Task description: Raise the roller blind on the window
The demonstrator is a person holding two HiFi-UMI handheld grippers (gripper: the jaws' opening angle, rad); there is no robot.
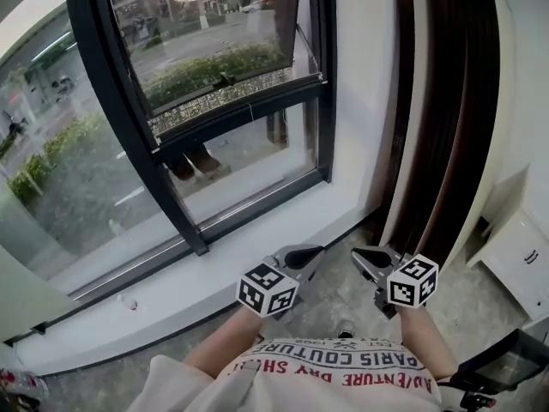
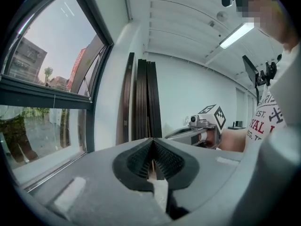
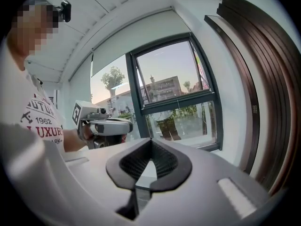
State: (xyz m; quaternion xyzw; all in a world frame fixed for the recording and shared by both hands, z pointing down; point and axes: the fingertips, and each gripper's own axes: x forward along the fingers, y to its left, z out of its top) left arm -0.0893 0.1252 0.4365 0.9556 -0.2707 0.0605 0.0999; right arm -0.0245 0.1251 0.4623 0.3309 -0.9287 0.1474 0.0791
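My left gripper [image 1: 316, 251] and right gripper [image 1: 358, 254] are both clenched on nothing; the window [image 1: 225, 148] stands uncovered, its roller blind seemingly up already.

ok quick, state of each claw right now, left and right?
Left claw: closed, nothing in it.
Right claw: closed, nothing in it.

The left claw [image 1: 316, 252] and right claw [image 1: 358, 256] bear black-and-white square markers [image 1: 268, 288]; ahead, the window frame [image 1: 129, 118] is black, the panels [image 1: 446, 101] rightward dark brown
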